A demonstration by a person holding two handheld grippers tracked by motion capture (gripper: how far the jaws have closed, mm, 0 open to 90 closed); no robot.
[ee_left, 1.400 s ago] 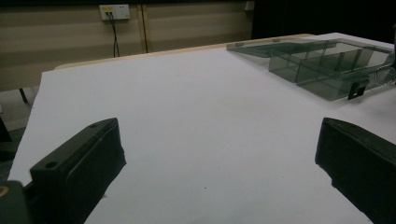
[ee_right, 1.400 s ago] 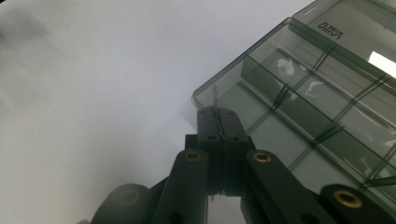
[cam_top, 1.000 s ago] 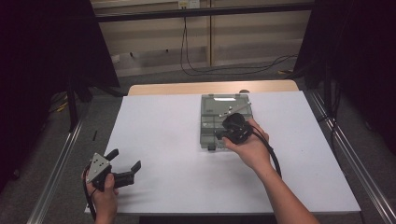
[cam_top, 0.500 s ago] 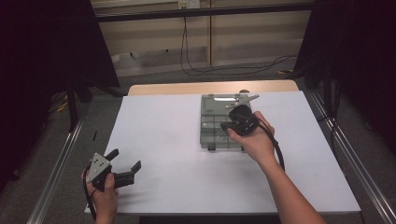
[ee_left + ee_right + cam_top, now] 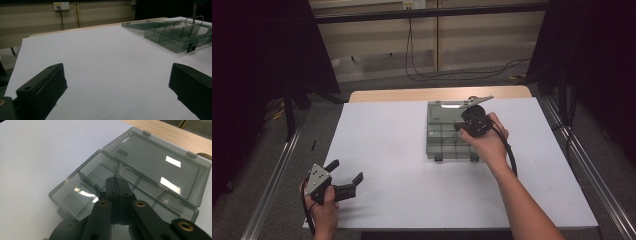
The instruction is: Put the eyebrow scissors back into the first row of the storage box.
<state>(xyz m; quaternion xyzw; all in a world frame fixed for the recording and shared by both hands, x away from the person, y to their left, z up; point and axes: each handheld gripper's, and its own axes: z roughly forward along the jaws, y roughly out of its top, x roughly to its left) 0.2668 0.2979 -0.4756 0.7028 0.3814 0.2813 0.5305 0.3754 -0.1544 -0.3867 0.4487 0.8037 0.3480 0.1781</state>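
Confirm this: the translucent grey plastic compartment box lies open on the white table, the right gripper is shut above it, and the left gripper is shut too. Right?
Not quite: the left gripper is open, jaws wide apart in the left gripper view. The translucent grey plastic compartment box does lie open on the white table, the right gripper shut above it.

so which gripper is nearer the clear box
Right. The right gripper, jaws shut, is over the open box. The left gripper, jaws open, sits off at the table's near left corner, well apart from it.
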